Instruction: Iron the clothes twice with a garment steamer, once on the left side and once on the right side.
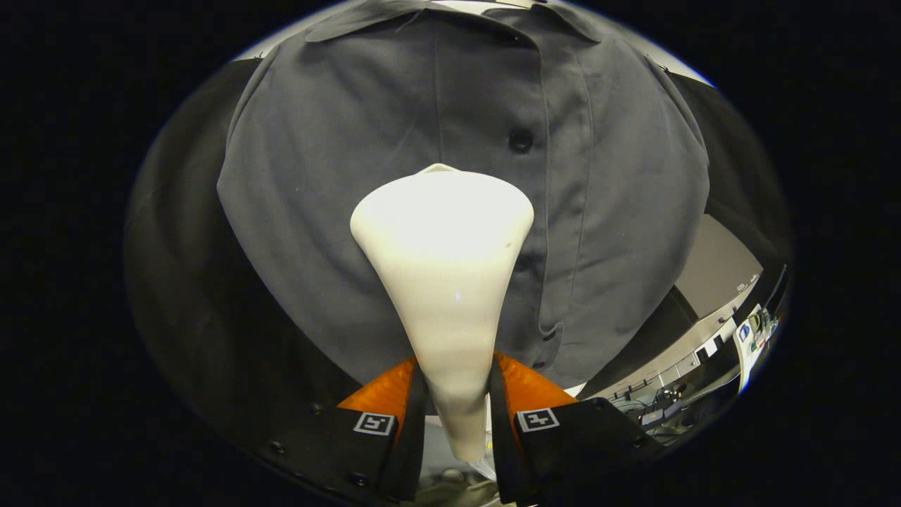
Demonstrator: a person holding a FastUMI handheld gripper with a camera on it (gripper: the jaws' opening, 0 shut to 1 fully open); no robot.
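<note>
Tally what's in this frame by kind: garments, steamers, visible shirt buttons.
Garments: 1, a grey shirt hanging beyond the jaws.
Steamers: 1, a white garment steamer gripped between both jaws of the gripper, its wide head toward the shirt front.
Clearly visible shirt buttons: 1, a dark button on the placket.
Total: 3.

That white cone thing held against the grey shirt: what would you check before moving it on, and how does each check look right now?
1. Grip: both fingers of the gripper press the narrow neck of the steamer: ok.
2. Steamer's wide head faces the shirt: ok.
3. Head touching the cloth: cannot tell.
4. Position: head lies just beside the button placket, below a button: ok.
5. Shirt hangs spread open and flat: ok.
6. Steam coming out: cannot tell.
</note>
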